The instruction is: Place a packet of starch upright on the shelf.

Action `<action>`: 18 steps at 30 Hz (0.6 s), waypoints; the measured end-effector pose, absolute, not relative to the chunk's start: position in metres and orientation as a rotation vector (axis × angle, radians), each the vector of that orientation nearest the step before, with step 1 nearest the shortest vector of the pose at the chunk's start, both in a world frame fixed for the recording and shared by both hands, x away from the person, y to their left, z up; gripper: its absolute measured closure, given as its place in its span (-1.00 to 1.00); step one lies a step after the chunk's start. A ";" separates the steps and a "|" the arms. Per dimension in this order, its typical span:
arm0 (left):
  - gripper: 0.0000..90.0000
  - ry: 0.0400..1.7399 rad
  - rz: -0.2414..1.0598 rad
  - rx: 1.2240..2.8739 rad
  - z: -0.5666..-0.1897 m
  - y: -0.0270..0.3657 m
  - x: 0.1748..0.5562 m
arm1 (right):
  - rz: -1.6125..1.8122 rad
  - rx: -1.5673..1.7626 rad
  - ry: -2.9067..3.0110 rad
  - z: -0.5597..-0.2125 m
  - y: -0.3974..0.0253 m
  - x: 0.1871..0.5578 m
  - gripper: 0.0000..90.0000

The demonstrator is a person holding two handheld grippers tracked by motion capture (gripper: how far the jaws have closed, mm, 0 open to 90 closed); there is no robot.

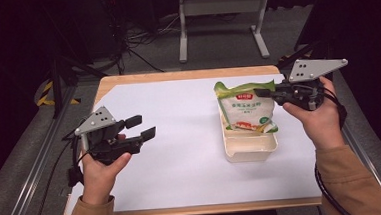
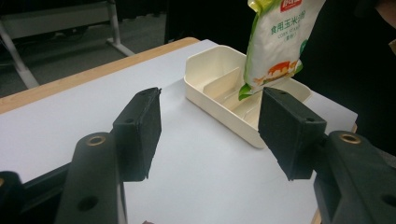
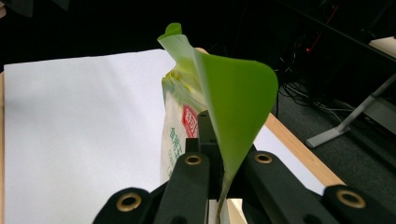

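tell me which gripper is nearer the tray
Right. The right gripper hangs just above the tray, shut on the bag whose bottom dips into it. The left gripper is open, well off to the tray's left over the white sheet.

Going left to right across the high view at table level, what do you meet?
Left claw, held open over the white sheet → cream divided tray with the corn starch bag hanging over it → right claw, shut on the bag's edge.

overhead and tool-mounted views share the bag (image 1: 245, 109).
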State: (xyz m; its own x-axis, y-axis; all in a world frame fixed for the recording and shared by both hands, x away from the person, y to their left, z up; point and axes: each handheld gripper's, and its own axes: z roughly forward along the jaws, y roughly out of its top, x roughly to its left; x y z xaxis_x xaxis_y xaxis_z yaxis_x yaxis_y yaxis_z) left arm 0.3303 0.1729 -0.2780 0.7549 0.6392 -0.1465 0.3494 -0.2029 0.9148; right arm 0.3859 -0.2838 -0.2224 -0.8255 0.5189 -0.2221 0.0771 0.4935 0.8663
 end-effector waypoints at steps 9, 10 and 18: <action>-0.11 0.778 0.314 1.818 -0.280 0.174 0.333 | 1.314 0.492 2.298 -0.237 -0.287 0.398 0.97; -0.11 0.778 0.314 1.818 -0.280 0.174 0.333 | 1.315 0.489 2.300 -0.238 -0.288 0.398 0.97; -0.12 0.783 0.307 1.824 -0.282 0.173 0.334 | 1.316 0.492 2.323 -0.252 -0.287 0.406 0.97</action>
